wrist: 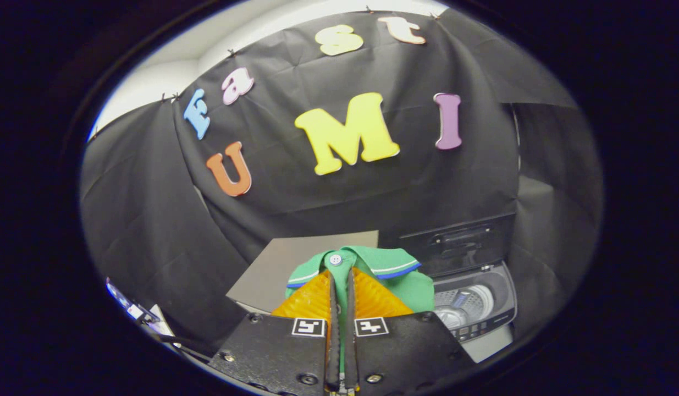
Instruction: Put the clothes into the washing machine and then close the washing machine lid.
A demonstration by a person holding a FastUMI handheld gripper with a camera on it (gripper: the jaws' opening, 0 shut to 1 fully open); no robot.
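Note:
My gripper (341,275) is shut on a green polo shirt (391,275), with a strip of its button placket pinched between both fingers. The shirt's collar, edged in white and blue, and a white button (335,259) show just past the fingertips. The shirt hangs lifted above a grey table (273,269). To the right of the fingers and lower down stands the washing machine (474,308), its lid (460,242) raised upright at the back and its pale drum (463,305) open to view.
The booth's black cloth wall rises behind the table and the machine. A control panel (482,327) runs along the machine's front edge. Some small white and blue objects (133,311) lie low to the left of the gripper body.

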